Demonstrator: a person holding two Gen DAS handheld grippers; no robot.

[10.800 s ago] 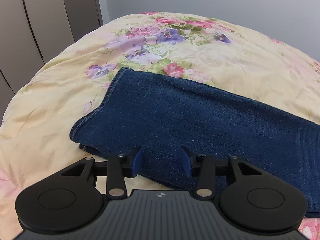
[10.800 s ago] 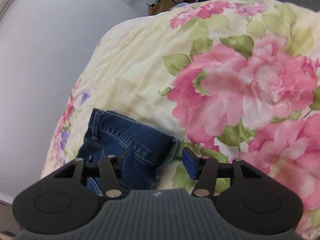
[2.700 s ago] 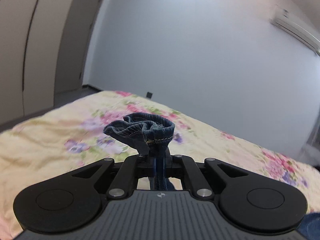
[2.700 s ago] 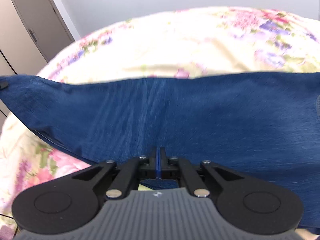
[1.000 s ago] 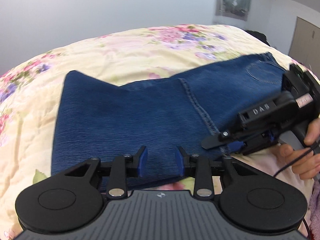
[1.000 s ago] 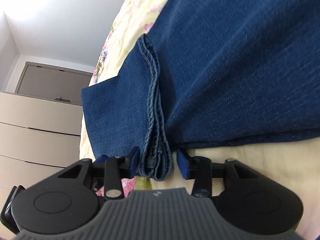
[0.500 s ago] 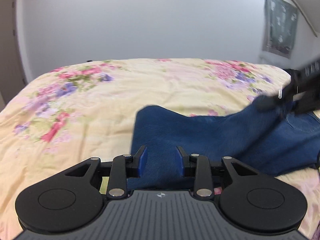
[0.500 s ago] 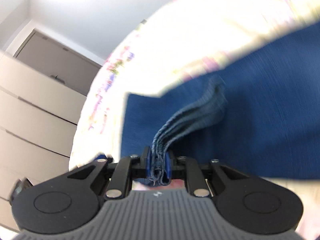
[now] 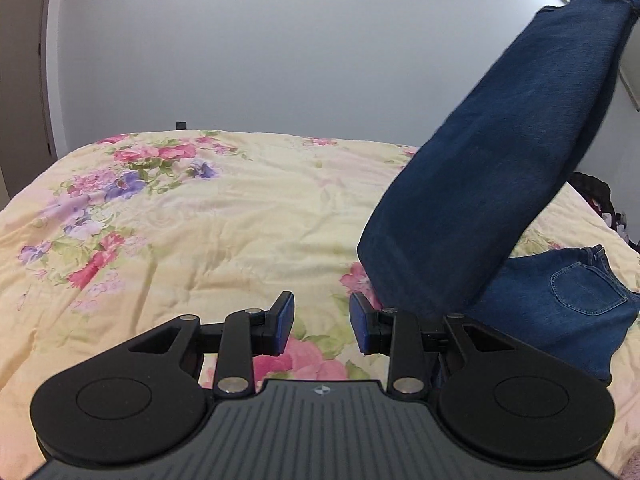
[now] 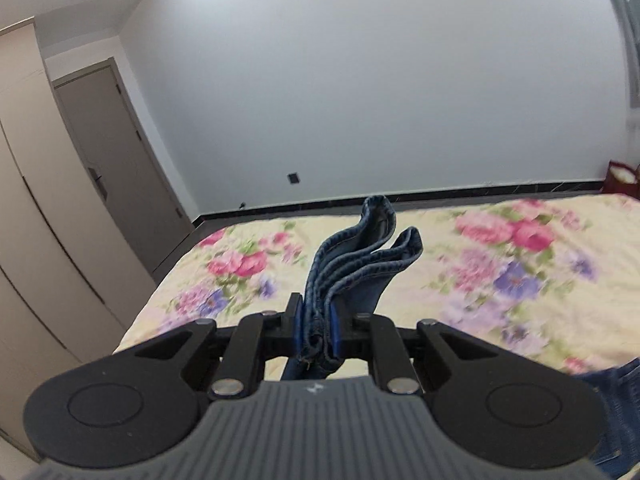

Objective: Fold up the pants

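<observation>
The blue jeans (image 9: 488,184) rise steeply from the floral bed toward the upper right in the left wrist view, their leg ends lifted high. The seat with a back pocket (image 9: 584,292) still rests on the bed at the right. My right gripper (image 10: 315,330) is shut on the bunched leg hems (image 10: 360,256), which stick up past its blue pads. My left gripper (image 9: 322,322) hovers low over the quilt, left of the hanging denim, open with nothing between its fingers.
A cream quilt with pink and purple flowers (image 9: 180,220) covers the bed. A grey wall (image 10: 360,80) stands behind it, with a door (image 10: 116,160) and wardrobe fronts (image 10: 32,220) on the left. Dark clothes (image 9: 596,196) lie past the bed's right side.
My right gripper closed on the leg hems and went up fast, pulling the legs off the bed. My left gripper rose a little and stayed open; the denim is no longer under it.
</observation>
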